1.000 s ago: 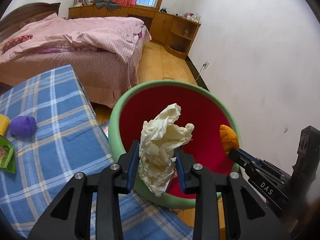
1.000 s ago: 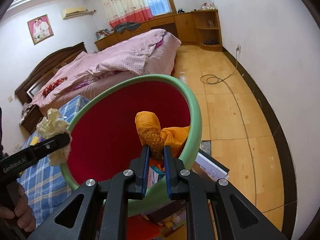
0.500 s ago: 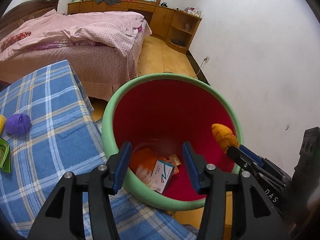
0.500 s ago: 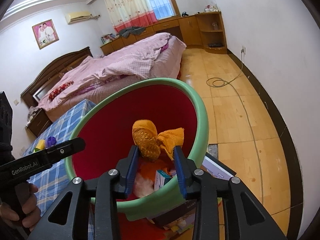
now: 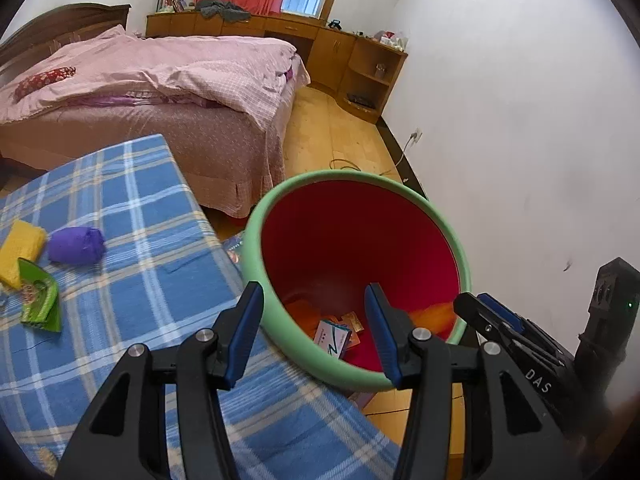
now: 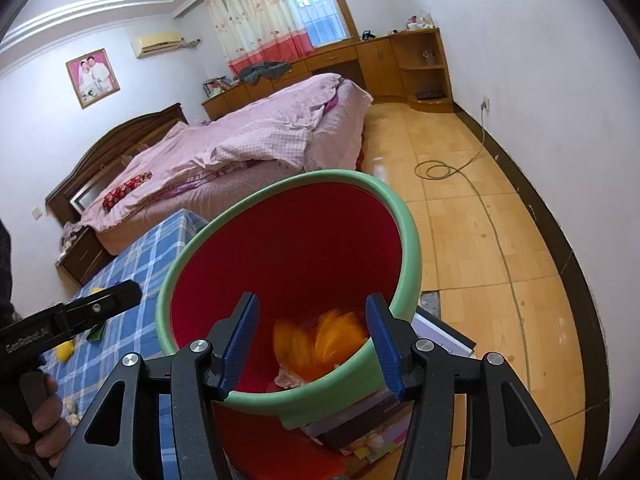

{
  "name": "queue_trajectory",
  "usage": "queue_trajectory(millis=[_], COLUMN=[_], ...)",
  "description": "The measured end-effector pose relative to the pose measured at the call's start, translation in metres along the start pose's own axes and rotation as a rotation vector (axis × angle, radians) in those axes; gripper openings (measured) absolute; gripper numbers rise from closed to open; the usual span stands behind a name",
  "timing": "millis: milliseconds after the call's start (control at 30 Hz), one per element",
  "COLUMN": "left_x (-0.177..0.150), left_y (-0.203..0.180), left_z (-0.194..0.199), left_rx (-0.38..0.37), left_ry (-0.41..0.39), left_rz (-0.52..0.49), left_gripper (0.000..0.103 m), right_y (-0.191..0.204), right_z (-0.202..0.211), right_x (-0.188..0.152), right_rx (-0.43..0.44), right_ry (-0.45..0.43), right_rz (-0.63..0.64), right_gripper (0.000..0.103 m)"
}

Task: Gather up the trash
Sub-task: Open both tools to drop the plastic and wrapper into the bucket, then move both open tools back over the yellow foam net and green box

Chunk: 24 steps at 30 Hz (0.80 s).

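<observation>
My left hand-held gripper (image 5: 312, 326) is spread wide with nothing between its blue pads, poised over the near rim of the bin (image 5: 256, 236). My right hand-held gripper (image 6: 308, 340) is spread just as wide and empty, its fingers straddling the bin's near edge. Between them, an orange rag (image 6: 320, 340) shows as a blur inside the bin. The bin is red inside with a green rim (image 6: 412, 248). At its bottom lie a small white and blue box (image 5: 333, 337) and some orange wrappers (image 5: 352, 320).

The bin stands just beside the corner of the desk, which is covered in a blue plaid cloth (image 5: 132, 248). On that cloth, well to the left, rest a purple wad (image 5: 76, 246), a yellow sponge (image 5: 20, 246) touching it, and a green wrapper (image 5: 40, 296) nearer to me.

Past the desk is a bed with pink bedding (image 5: 168, 76). Farther off, wooden cabinets (image 5: 320, 40) run under the curtained window (image 6: 280, 12), and a cable (image 6: 440, 168) lies coiled on the tiled floor (image 6: 460, 220).
</observation>
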State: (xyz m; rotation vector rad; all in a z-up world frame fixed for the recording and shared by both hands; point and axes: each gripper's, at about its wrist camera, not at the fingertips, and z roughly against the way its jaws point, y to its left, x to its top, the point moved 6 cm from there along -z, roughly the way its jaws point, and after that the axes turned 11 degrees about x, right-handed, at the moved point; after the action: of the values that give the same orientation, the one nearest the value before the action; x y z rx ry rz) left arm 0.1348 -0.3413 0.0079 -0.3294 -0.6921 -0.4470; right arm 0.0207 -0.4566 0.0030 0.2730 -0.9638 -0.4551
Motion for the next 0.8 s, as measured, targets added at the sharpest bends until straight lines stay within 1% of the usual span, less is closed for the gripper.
queue_trajectory(millis=[33, 100, 200, 400, 633, 800], left_x=[0.000, -0.002, -0.004, -0.005, -0.011, -0.018], left_y=[0.002, 0.007, 0.018, 0.047, 0.089, 0.129], left_z=[0.004, 0.013, 0.029, 0.053, 0.069, 0.077], left_rx=[0.000, 0.004, 0.031, 0.070, 0.131, 0.187], left_ry=[-0.002, -0.007, -0.032, -0.060, -0.072, -0.070], left_rz=[0.003, 0.001, -0.007, 0.040, 0.088, 0.130], left_gripper=[0.053, 0.053, 0.053, 0.053, 0.053, 0.053], right_y=[0.002, 0.007, 0.016, 0.041, 0.072, 0.092], right_z=[0.001, 0.005, 0.009, 0.016, 0.022, 0.014], right_x=[0.000, 0.000, 0.000, -0.002, -0.007, -0.011], right_rx=[0.001, 0.009, 0.025, 0.069, 0.098, 0.121], right_ry=[0.001, -0.002, -0.010, -0.005, -0.004, 0.009], right_rz=[-0.001, -0.004, -0.006, 0.009, 0.043, 0.046], right_gripper=[0.061, 0.062, 0.062, 0.062, 0.063, 0.063])
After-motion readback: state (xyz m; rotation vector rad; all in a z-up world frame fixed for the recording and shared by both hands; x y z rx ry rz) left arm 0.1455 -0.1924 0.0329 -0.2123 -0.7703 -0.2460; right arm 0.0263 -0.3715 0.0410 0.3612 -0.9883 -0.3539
